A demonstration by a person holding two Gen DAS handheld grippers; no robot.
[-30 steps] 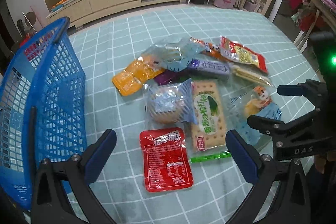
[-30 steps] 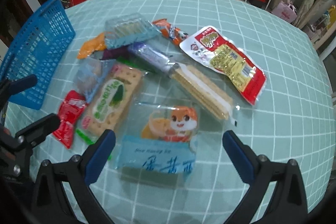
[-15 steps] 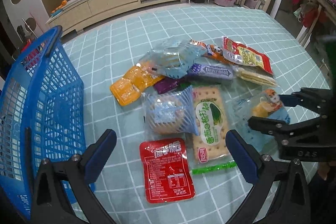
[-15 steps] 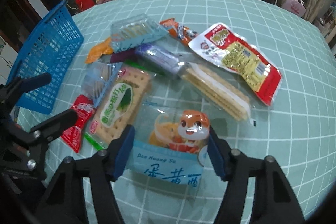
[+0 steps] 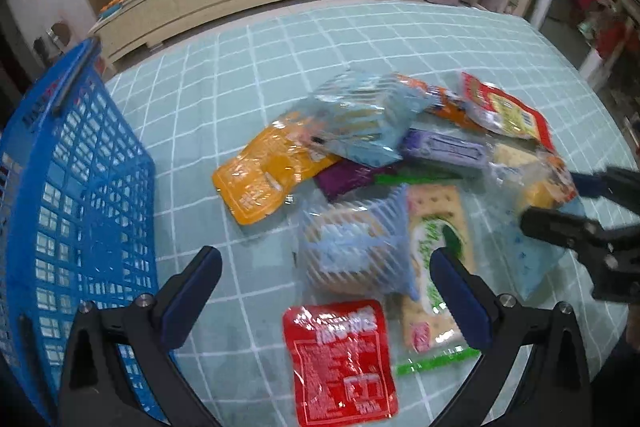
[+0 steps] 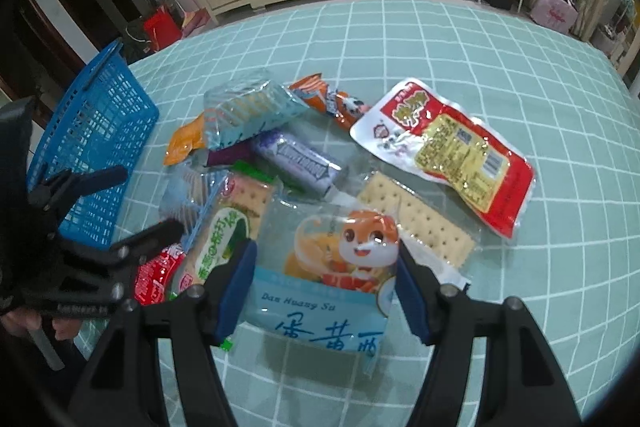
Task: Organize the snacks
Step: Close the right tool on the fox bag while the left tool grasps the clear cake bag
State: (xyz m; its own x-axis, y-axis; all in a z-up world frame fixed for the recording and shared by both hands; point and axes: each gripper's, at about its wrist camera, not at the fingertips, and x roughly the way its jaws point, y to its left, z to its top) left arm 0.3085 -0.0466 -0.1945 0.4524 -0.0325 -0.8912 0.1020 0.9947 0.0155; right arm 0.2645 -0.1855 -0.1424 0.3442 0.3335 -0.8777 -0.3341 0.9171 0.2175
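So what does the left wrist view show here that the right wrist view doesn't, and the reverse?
Only the left wrist view shows the whole small red sachet lying flat and the full orange pouch, and the left gripper open above them.

Only the right wrist view shows the right gripper closed on the squirrel-print snack bag, the bag's printed lettering, and the whole red-and-yellow packet.

Both show the blue basket, the green-label cracker pack, the purple bar and the teal checked tablecloth.
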